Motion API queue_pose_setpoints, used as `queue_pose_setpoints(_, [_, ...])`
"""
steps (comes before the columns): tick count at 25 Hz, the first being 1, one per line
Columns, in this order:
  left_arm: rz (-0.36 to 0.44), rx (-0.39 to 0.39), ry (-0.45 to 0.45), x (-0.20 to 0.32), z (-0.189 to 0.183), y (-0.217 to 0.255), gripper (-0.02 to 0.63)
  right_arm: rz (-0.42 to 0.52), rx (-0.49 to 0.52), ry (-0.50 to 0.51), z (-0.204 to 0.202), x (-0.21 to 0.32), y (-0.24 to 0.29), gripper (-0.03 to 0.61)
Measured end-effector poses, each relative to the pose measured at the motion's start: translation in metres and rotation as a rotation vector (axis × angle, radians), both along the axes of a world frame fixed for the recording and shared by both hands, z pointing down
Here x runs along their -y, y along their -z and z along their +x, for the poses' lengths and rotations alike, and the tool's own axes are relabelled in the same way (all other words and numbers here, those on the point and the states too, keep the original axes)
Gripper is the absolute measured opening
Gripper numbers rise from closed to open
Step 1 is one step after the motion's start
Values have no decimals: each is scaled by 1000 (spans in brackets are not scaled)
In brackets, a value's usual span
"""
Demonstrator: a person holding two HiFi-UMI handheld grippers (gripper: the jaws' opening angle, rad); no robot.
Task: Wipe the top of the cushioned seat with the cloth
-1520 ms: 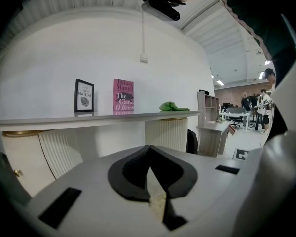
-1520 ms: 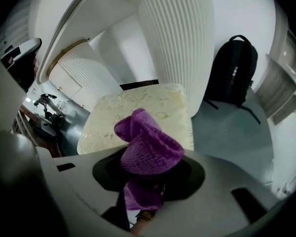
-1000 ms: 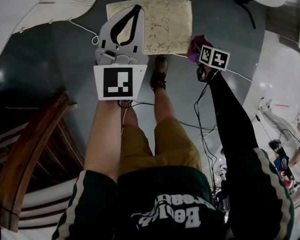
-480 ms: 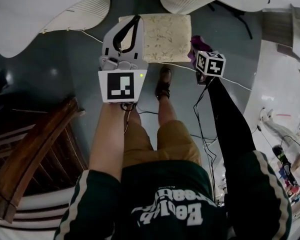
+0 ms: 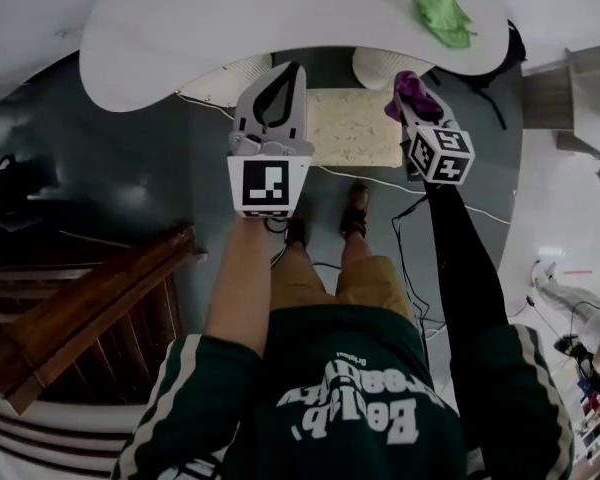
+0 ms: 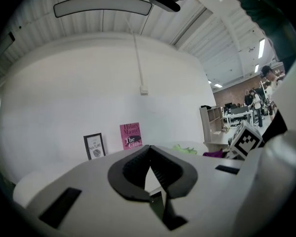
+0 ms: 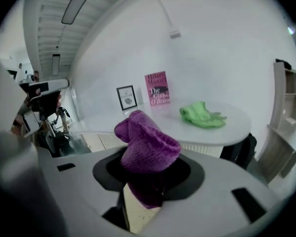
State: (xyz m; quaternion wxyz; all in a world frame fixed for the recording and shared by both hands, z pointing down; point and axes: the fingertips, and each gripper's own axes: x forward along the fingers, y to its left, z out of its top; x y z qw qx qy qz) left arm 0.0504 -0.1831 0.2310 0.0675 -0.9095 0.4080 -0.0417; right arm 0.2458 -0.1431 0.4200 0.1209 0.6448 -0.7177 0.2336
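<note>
The right gripper point(image 5: 410, 108) pinches the cloth point(image 7: 147, 149), the left gripper point(image 5: 288, 76) is pressed together empty; the cushioned seat point(image 5: 355, 133) lies below them, so probably lowering comes next

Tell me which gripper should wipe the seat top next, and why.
Right. The right gripper is shut on the purple cloth, by the right edge of the cushioned seat in the head view. The left gripper has its jaws together with nothing between them, so it likely could not wipe.
</note>
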Motion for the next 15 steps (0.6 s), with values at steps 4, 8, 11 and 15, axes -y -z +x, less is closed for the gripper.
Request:
queue_pose_setpoints(4, [34,14,13,-5,-17,39,15,132,-55,26,-16,6,81,162])
queue_pose_setpoints(8, [65,3,-11,-15,-23,74,15,245,-93,29,-28,0,151,163])
queue_pose_setpoints(11, [94,-10,-32,-20,-22,99,15,318,-109,12,-30,-8,194,163])
queue_pose_setpoints(15, [111,-46,-38,-24,-24,129,15,394,-149,18,-39,-22,238,163])
